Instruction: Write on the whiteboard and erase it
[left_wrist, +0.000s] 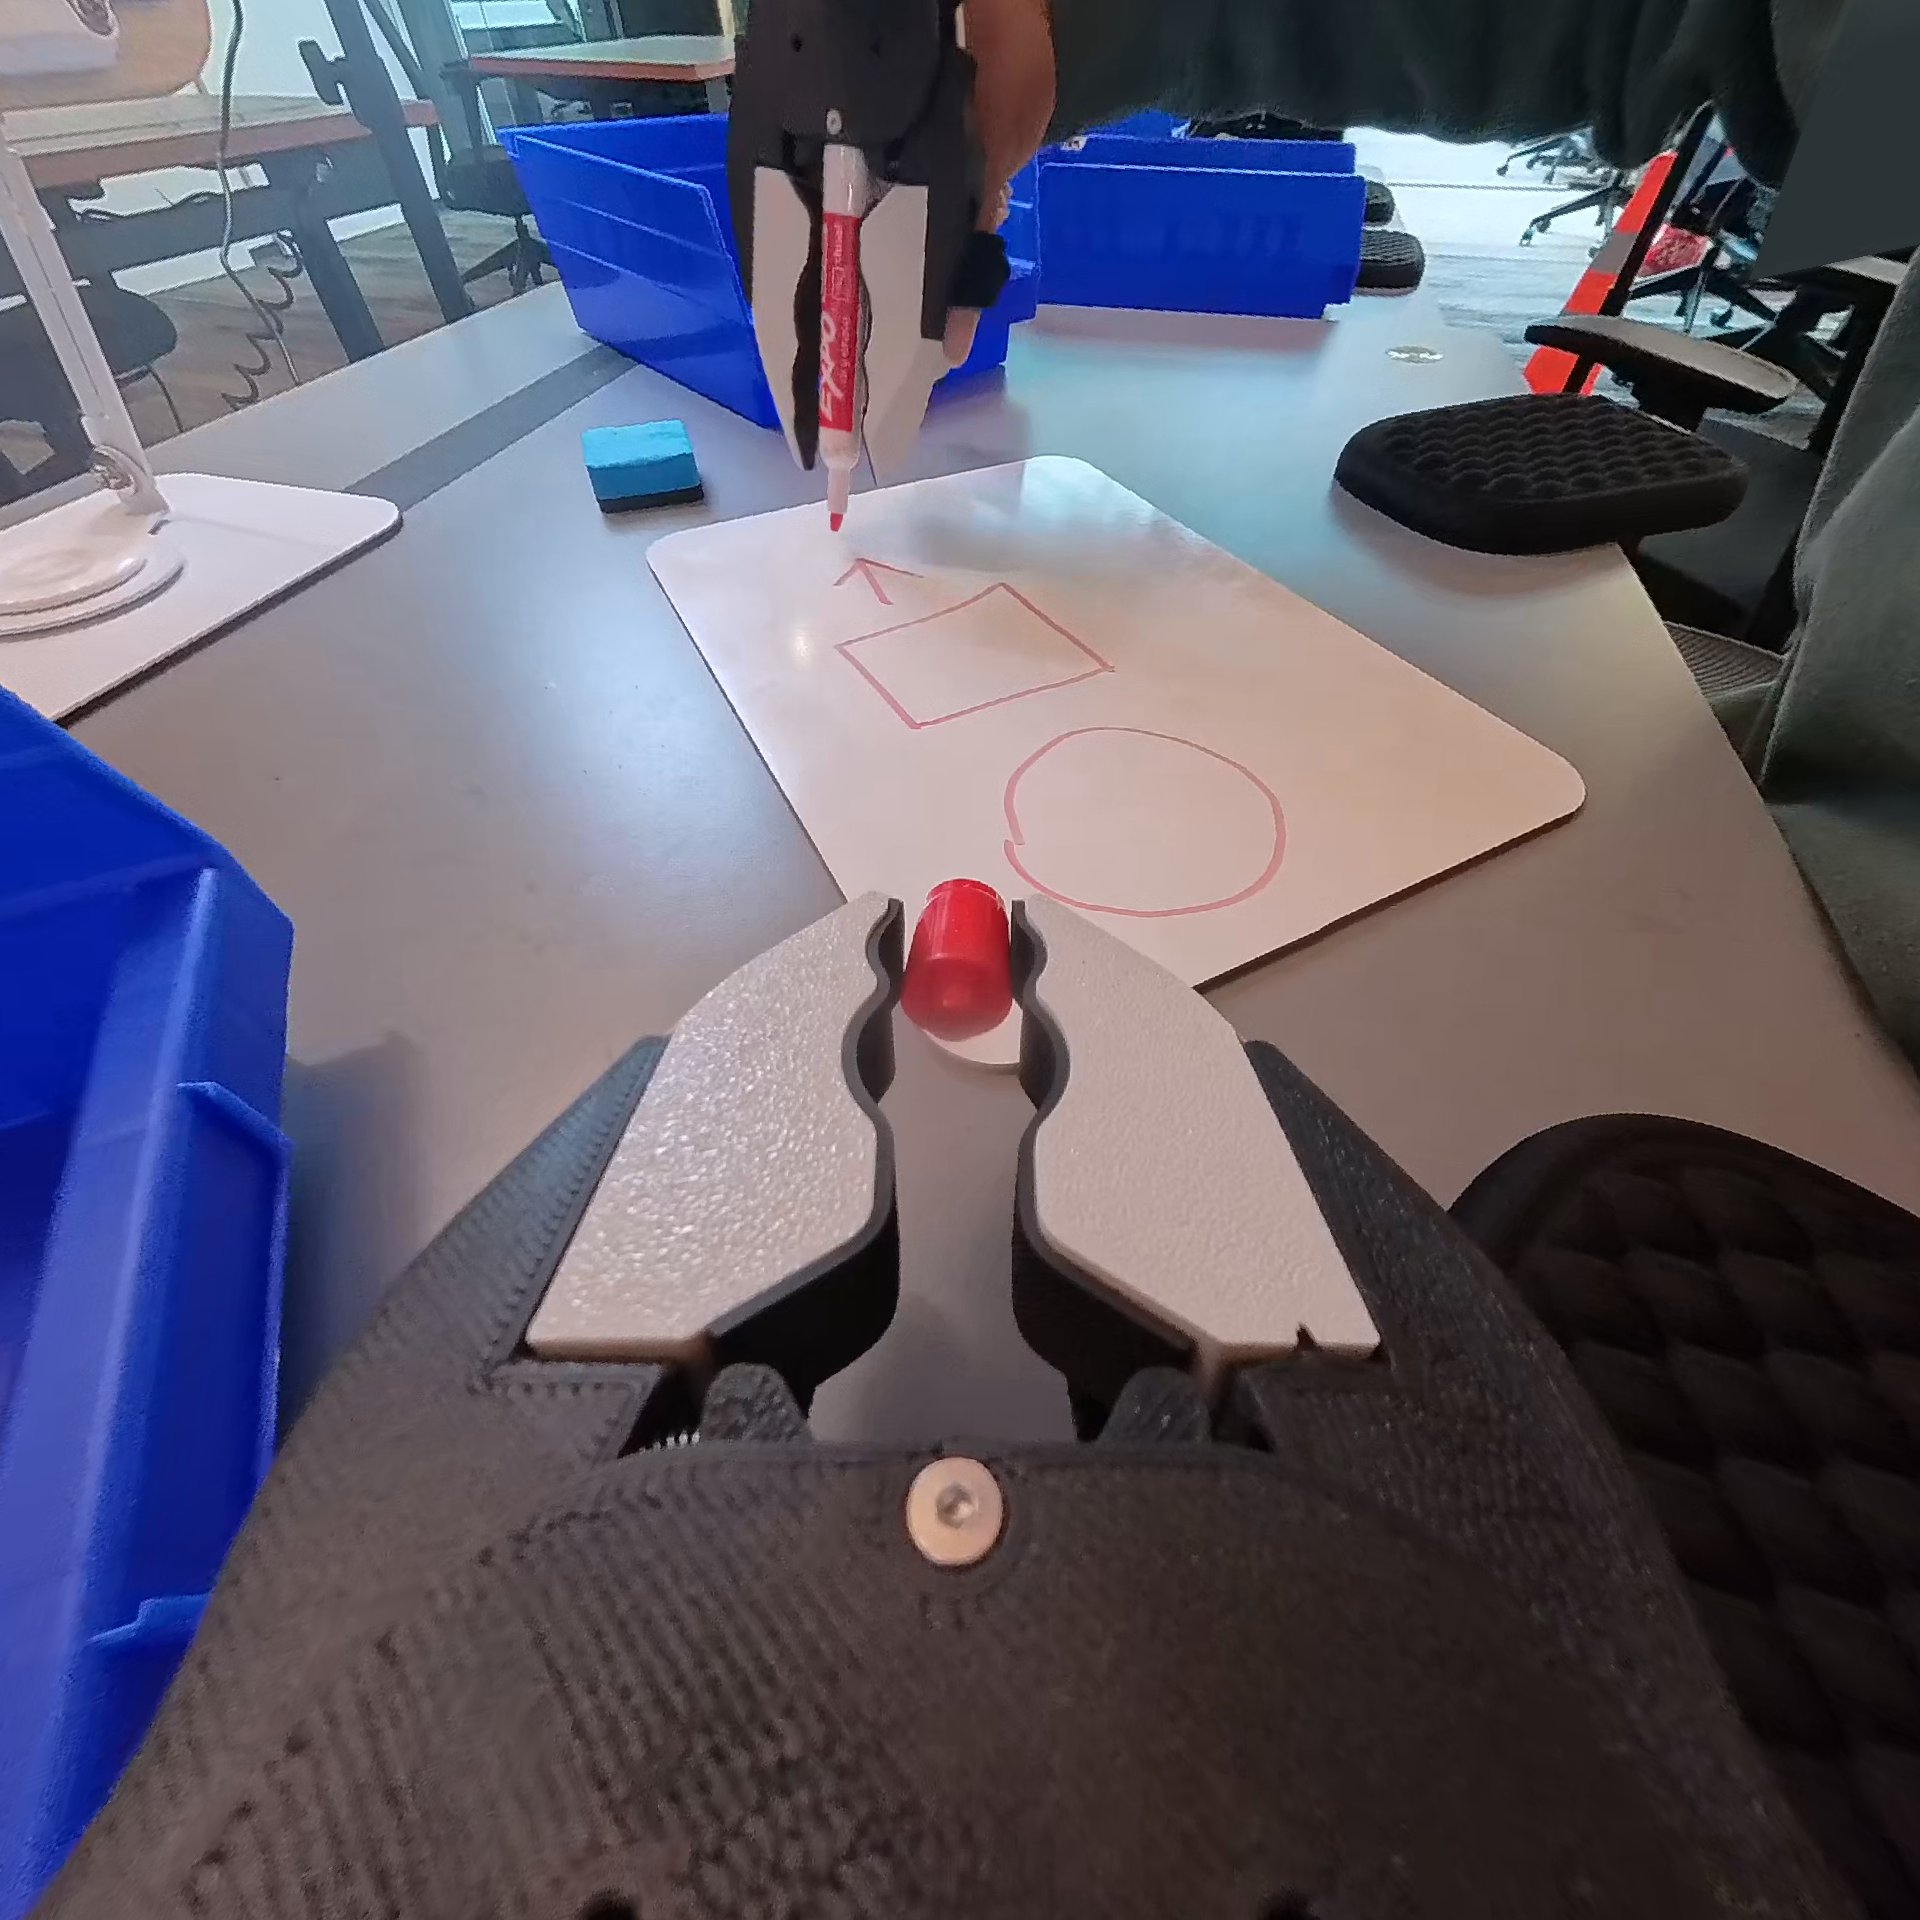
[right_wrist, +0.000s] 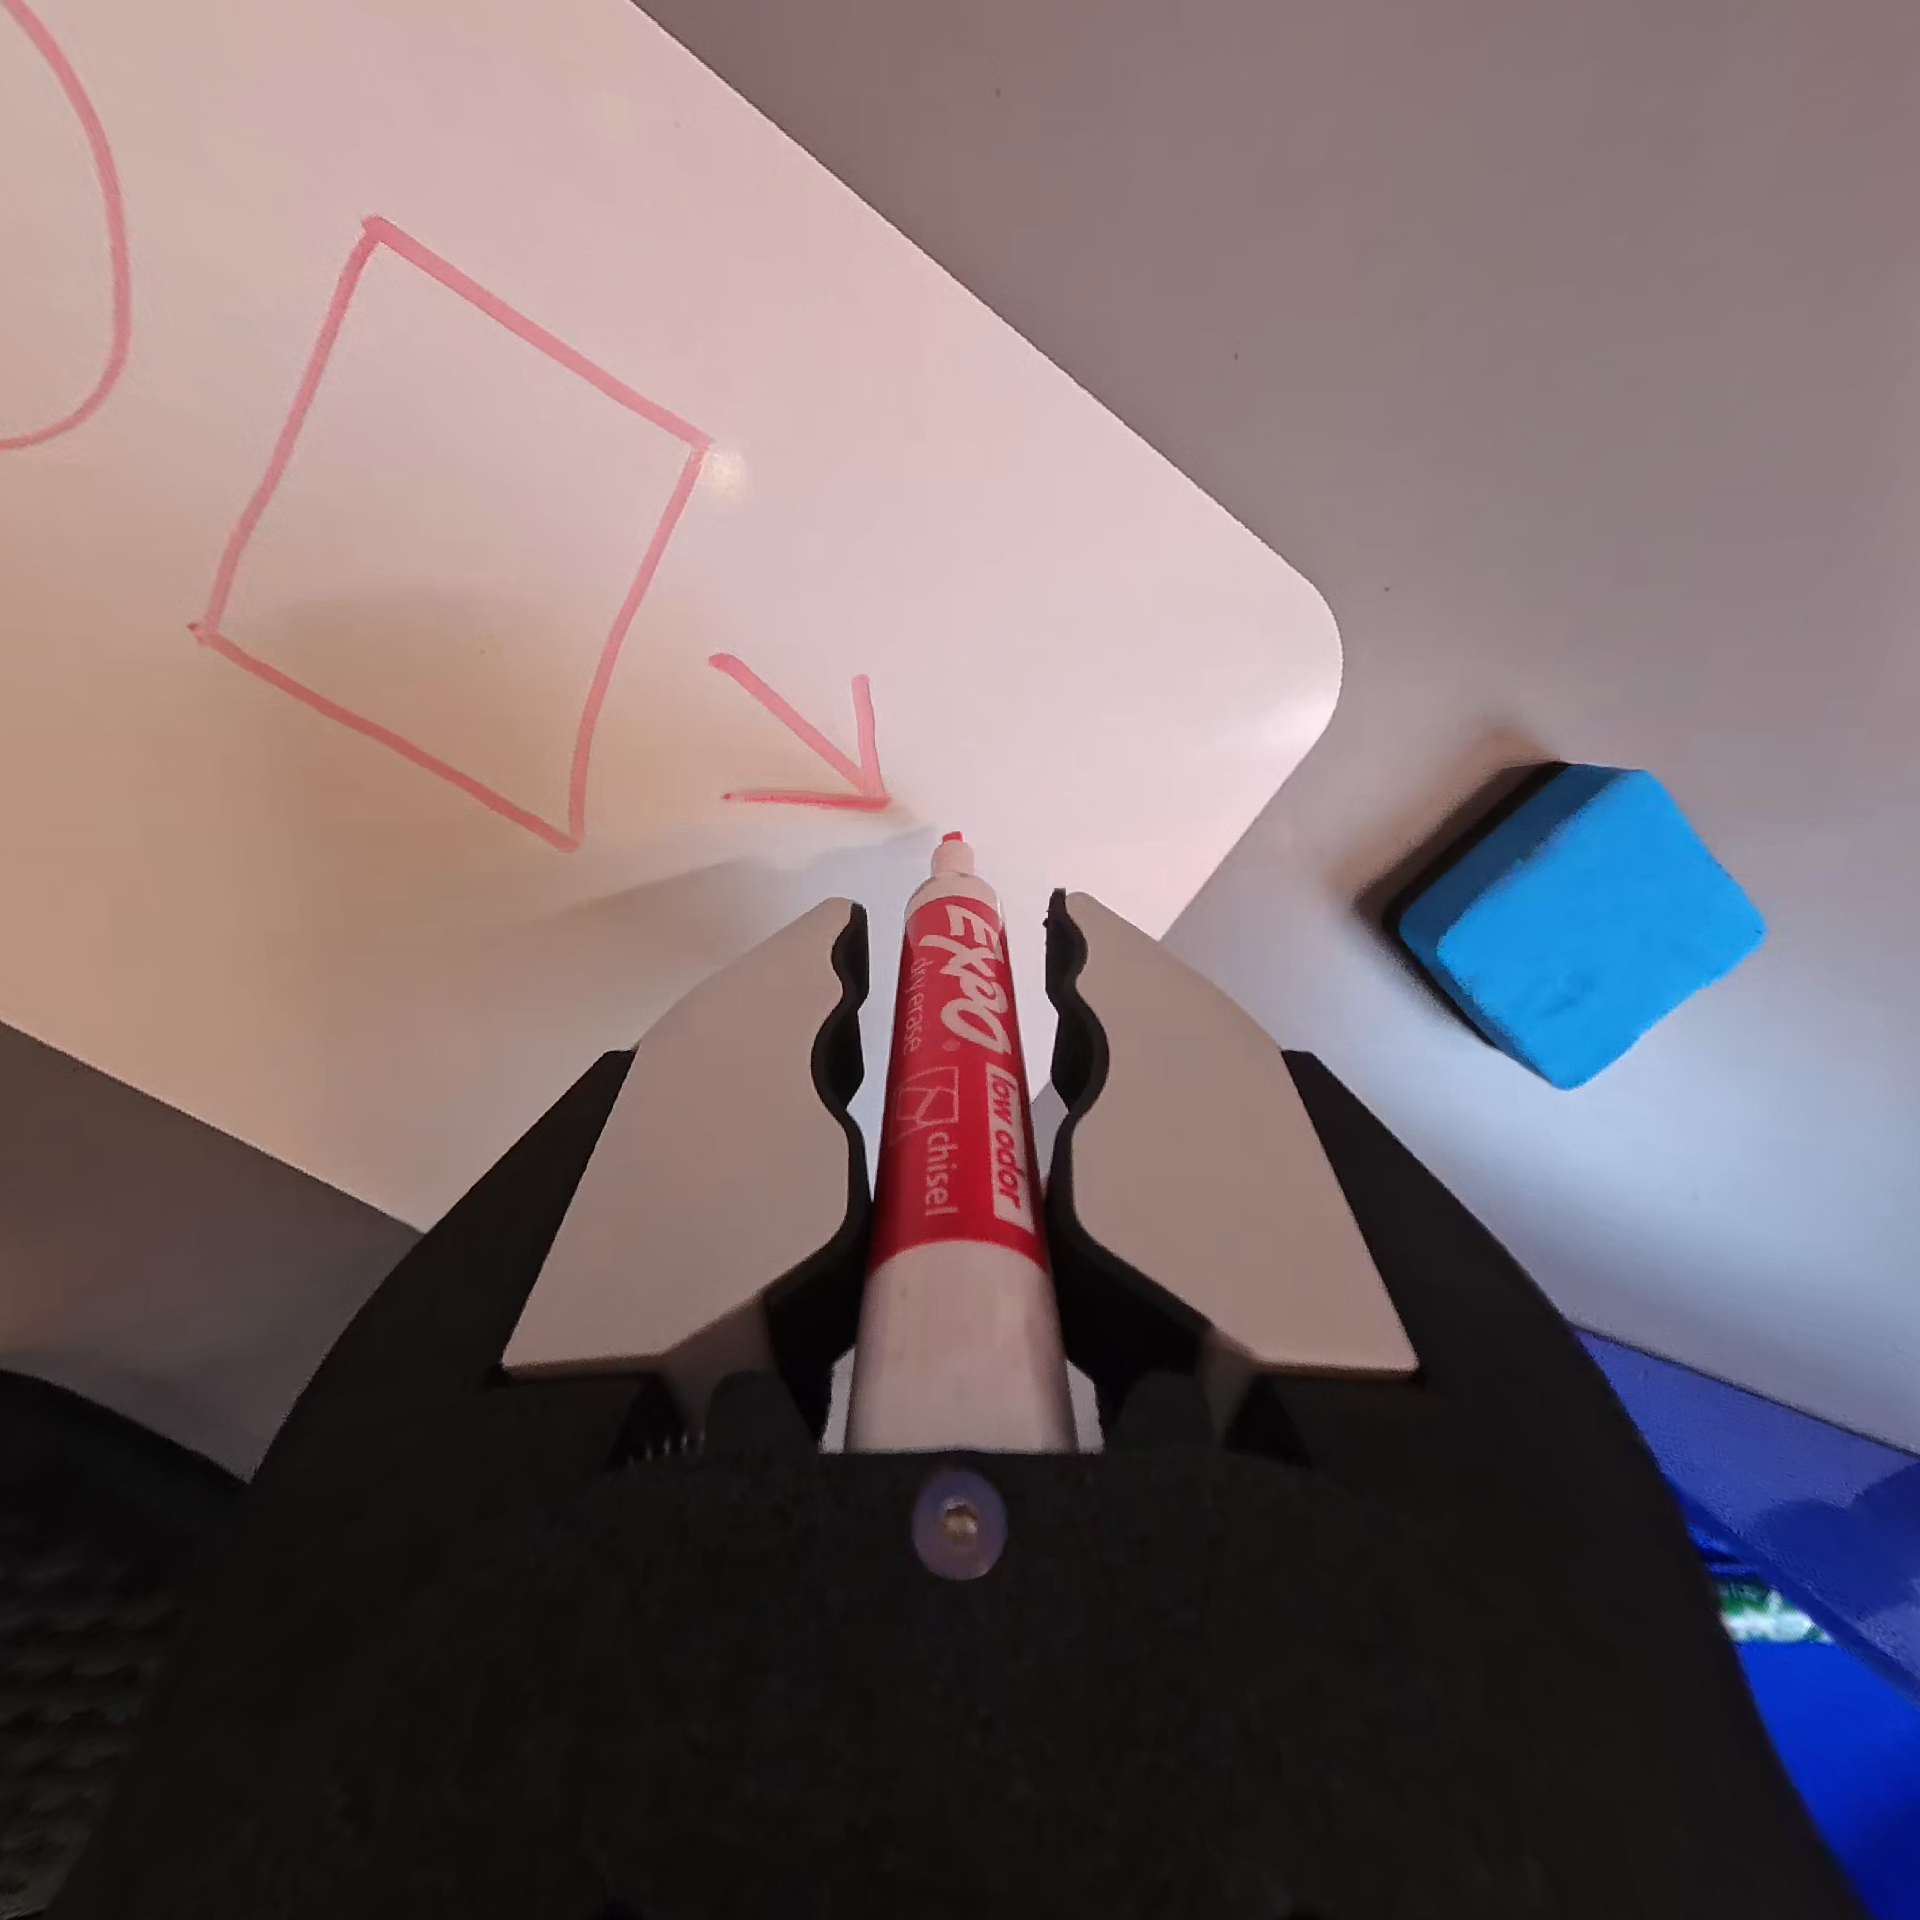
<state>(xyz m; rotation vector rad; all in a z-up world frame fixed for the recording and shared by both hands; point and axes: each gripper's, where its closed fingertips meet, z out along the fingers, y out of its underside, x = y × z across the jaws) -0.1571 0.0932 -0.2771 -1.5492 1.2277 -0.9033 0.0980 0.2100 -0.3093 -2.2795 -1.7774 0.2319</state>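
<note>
Open grey table lies left of the whiteboard — only the blue eraser sits there — while blue bins wall the far edge, another bin crowds the near left, and black chair armrests flank the right.
</note>
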